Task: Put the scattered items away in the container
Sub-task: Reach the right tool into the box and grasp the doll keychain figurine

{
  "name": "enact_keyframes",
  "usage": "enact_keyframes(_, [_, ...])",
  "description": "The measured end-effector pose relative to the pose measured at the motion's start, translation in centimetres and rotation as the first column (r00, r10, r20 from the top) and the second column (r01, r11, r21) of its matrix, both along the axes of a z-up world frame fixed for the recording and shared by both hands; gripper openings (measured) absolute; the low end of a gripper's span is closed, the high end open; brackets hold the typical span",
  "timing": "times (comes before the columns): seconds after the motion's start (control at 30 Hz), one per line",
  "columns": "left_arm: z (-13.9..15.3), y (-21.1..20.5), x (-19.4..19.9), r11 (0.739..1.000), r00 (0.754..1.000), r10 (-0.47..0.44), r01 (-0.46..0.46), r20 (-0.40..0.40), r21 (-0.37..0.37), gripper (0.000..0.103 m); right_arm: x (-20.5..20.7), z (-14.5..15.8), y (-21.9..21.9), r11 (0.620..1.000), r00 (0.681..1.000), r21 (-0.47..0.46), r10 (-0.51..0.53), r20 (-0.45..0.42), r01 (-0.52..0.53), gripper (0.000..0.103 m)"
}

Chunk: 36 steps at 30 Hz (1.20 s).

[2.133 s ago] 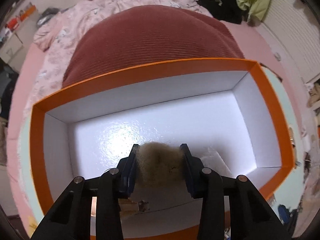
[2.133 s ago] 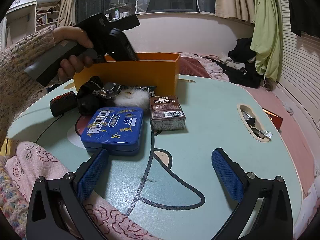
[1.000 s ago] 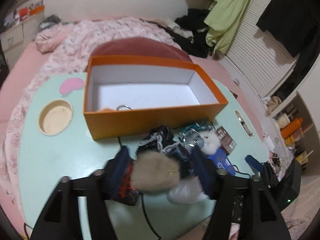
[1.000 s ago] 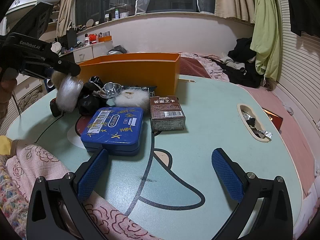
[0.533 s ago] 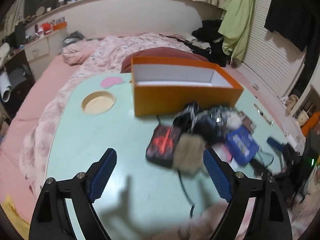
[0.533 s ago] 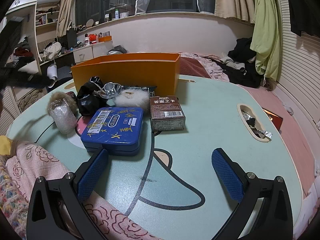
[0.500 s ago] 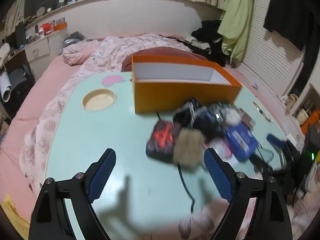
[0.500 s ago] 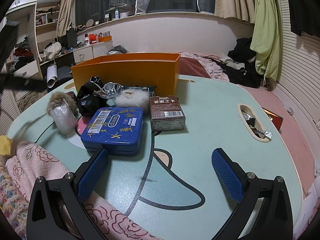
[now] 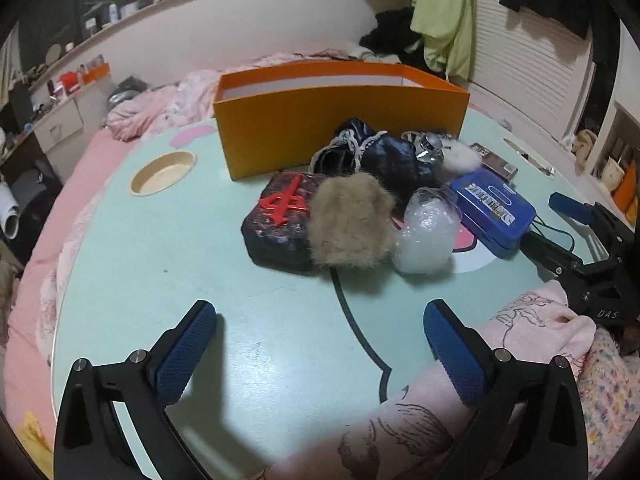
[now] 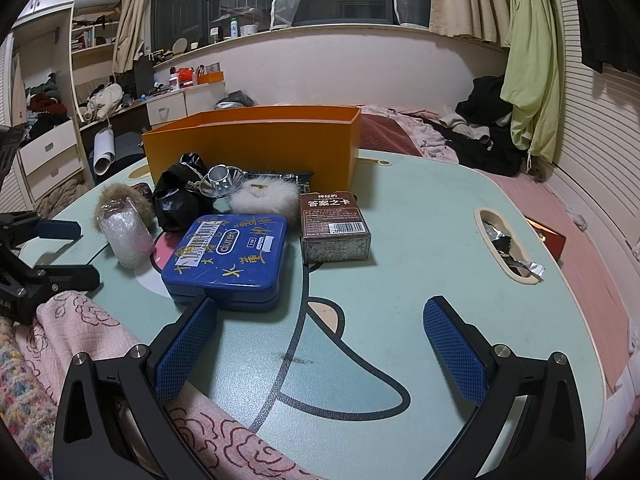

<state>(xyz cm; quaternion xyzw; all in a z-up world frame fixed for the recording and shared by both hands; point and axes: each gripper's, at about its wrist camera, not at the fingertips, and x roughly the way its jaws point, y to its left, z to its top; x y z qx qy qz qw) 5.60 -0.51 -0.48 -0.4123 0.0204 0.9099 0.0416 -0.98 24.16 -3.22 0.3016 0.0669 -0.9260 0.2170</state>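
Both grippers, left gripper [image 9: 320, 350] having just been opening and right gripper [image 10: 320, 344], are gaping empty while the soft, light tan fur puff [image 9: 350, 222] is sitting squeezable across its middle.

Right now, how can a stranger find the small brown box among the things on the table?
Start at the big orange box on the pale green table. In the right wrist view, a small brown box lies in front of its right end, beside the flat blue tin. It alone has white characters on top and a barcode.
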Motion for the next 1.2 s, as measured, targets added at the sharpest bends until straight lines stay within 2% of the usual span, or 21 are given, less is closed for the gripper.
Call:
enact_keyframes(0.47, [-0.1, 0.0, 0.2, 1.000, 1.000, -0.002, 0.002, -0.014, 0.004, 0.103, 0.0, 0.0, -0.1, 1.000, 1.000, 0.003, -0.003, 0.003, 0.003, 0.103])
enact_keyframes(0.6, [-0.1, -0.1, 0.3, 1.000, 1.000, -0.001, 0.001, -0.014, 0.005, 0.103, -0.4, 0.5, -0.2, 1.000, 0.999, 0.024, -0.005, 0.048, 0.004, 0.103])
enact_keyframes(0.67, [-0.1, -0.1, 0.2, 1.000, 1.000, 0.001, -0.001, -0.015, 0.005, 0.103, -0.9, 1.2, -0.2, 0.999, 0.995, 0.035, 0.018, 0.103, -0.022, 0.103])
enact_keyframes(0.73, [0.0, -0.1, 0.2, 1.000, 1.000, 0.001, -0.001, -0.015, 0.005, 0.103, -1.4, 2.3, 0.2, 0.999, 0.989, 0.009, 0.034, 0.147, -0.036, 0.103])
enact_keyframes(0.83, [0.0, -0.1, 0.2, 1.000, 1.000, 0.001, -0.001, -0.015, 0.006, 0.103, -1.9, 5.1, 0.3, 0.999, 0.989, -0.045, 0.019, 0.144, -0.013, 0.103])
enact_keyframes(1.03, [0.0, -0.1, 0.2, 1.000, 1.000, 0.001, -0.001, -0.016, 0.006, 0.103, -5.2, 10.0, -5.3, 0.998, 0.989, 0.059, -0.019, 0.146, 0.011, 0.103])
enact_keyframes(1.2, [0.0, -0.1, 0.2, 1.000, 1.000, 0.004, -0.004, -0.019, 0.007, 0.103, -8.1, 10.7, -9.8, 0.995, 0.979, 0.101, -0.001, 0.203, -0.020, 0.103])
